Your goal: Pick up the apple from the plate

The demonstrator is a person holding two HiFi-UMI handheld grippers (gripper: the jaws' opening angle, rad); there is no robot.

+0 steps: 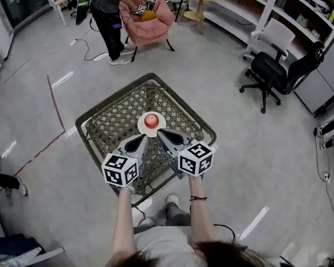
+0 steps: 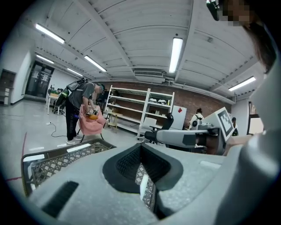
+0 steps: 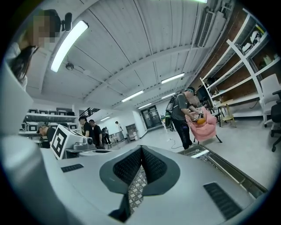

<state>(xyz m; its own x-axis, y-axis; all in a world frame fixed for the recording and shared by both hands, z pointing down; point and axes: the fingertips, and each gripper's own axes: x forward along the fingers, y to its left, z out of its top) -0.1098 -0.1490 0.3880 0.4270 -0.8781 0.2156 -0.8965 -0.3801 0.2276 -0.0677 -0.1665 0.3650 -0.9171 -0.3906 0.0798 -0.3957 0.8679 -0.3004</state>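
My left claw [image 1: 143,138], right claw [image 1: 162,133]: both pressed together, near apple [image 1: 151,120] on plate [image 1: 142,126], mesh tabletop [image 1: 115,119]. Cubes [image 1: 120,170] bear black-and-white square markers.

The apple [image 1: 151,120] is hidden in both gripper views, behind the left gripper [image 1: 143,138] and right gripper [image 1: 161,133] themselves; only slivers of mesh table [image 1: 112,122] peek through. From above, the person [image 1: 106,7] by the pink chair [image 1: 153,29] is cropped at the top edge, the orange thing [image 1: 148,15] there too small to name.
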